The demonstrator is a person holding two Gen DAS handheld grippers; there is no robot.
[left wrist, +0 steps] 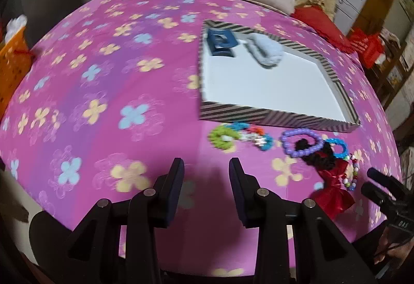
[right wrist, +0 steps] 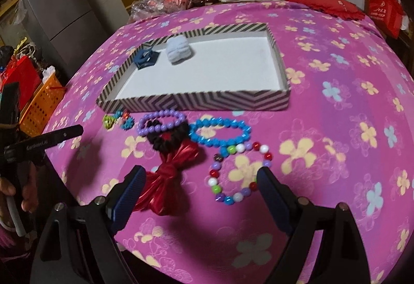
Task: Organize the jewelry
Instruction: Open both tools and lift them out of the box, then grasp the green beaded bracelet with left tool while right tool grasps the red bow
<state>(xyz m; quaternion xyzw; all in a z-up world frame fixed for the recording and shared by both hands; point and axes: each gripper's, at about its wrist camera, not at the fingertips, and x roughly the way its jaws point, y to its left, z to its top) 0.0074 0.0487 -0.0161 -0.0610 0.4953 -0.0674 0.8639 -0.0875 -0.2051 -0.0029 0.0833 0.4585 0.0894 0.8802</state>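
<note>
Right wrist view: the right hand-held gripper is hanging wide and empty over the red bow and multicoloured bead bracelet on the bed — it risks snagging both. The left hand-held gripper is gaping half-open, empty. Beyond, the striped tray is sitting — two pieces inside.

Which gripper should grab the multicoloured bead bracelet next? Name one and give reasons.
Right. The right gripper is open, with the multicoloured bead bracelet just ahead between its fingers. The left gripper hangs over bare bedspread, with the bracelet well off to its side.
</note>
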